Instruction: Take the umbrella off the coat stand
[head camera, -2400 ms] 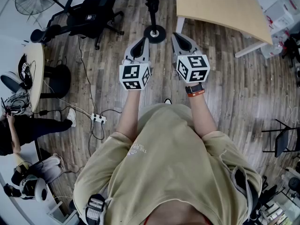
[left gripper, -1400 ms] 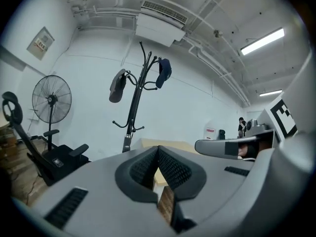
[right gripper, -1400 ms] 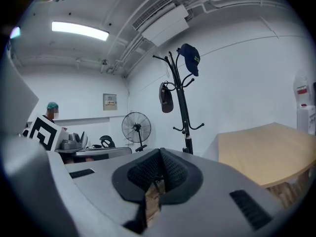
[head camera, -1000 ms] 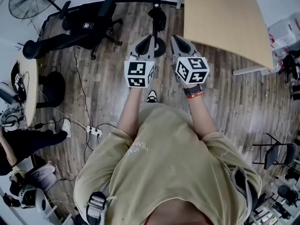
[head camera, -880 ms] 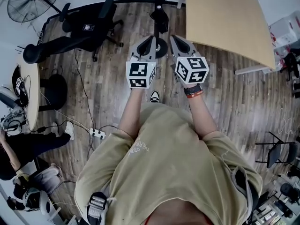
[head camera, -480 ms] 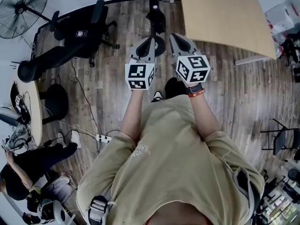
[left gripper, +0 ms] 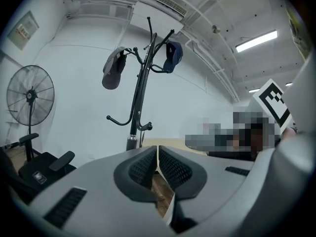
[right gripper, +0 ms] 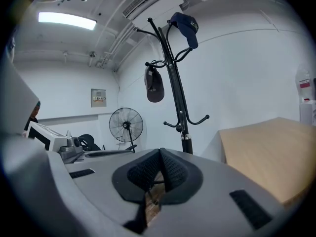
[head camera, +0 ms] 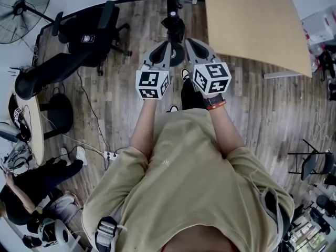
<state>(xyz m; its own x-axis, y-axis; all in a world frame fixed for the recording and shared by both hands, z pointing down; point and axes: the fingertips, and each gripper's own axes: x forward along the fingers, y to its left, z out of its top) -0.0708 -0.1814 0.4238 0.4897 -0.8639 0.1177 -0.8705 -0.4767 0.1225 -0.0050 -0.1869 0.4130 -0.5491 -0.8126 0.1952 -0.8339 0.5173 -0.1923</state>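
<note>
Both tongs are sitting empty: the left gripper [left gripper: 157, 151] and the right gripper [right gripper: 160, 154] are each holding their jaws pressed together on nothing, pointing at the coat stand [left gripper: 139, 83] just ahead. Nothing of the task is looking done yet; the reach, the grasp and the lift-off are all waiting. Two caps [left gripper: 112, 70] are dangling from the stand's upper hooks, but the umbrella is proving hard to pick out; it is possibly the dark shape [head camera: 174, 25] hugging the pole lower down. Floor is lying open in front of the stand, while a desk [head camera: 252, 20] edge is crowding its right and an office chair [head camera: 86, 28] its left.
</note>
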